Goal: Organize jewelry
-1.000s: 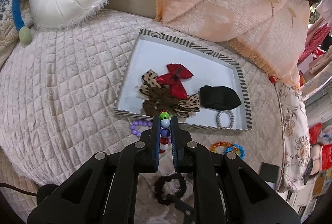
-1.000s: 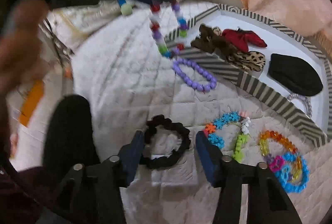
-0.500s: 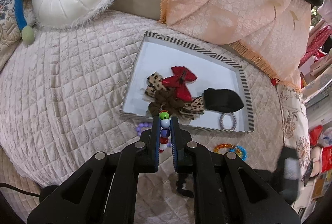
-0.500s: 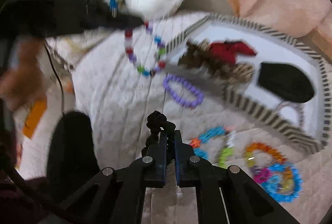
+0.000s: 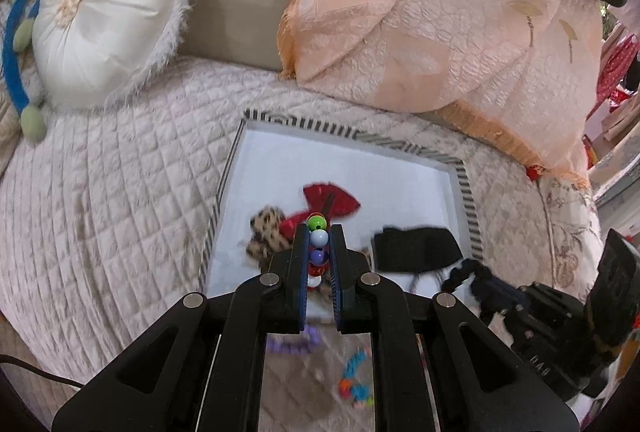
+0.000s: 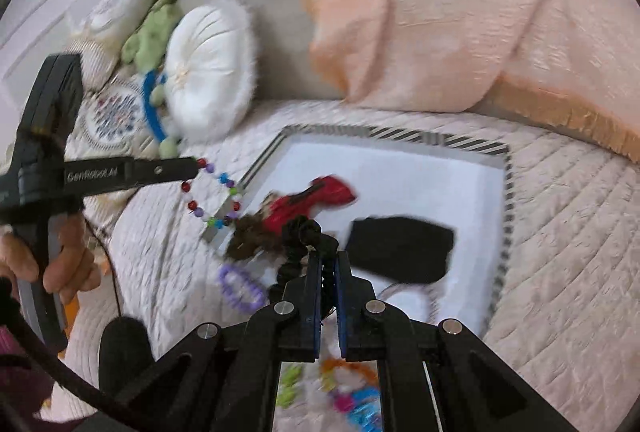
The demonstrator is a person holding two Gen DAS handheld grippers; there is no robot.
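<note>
My left gripper point(image 5: 319, 232) pinches a bead bracelet point(image 5: 318, 238), my right gripper point(image 6: 329, 256) a scrunchie point(image 6: 304, 232); the tray point(image 6: 400, 134) holds bows, more bracelets remain on the bed.

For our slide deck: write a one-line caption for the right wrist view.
Right gripper clamps a black scrunchie above the striped tray; left gripper dangles a multicoloured bead bracelet.

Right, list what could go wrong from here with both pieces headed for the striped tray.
1. The multicoloured bead bracelet dangles from the left gripper beside the striped-rim tray's corner; it may catch the rim or drop onto the quilt.
2. The black ruffled scrunchie is pinched by one small fold in the right gripper and could slip.
3. Both hang over the crowded end, by the red bow; they may tangle.
</note>
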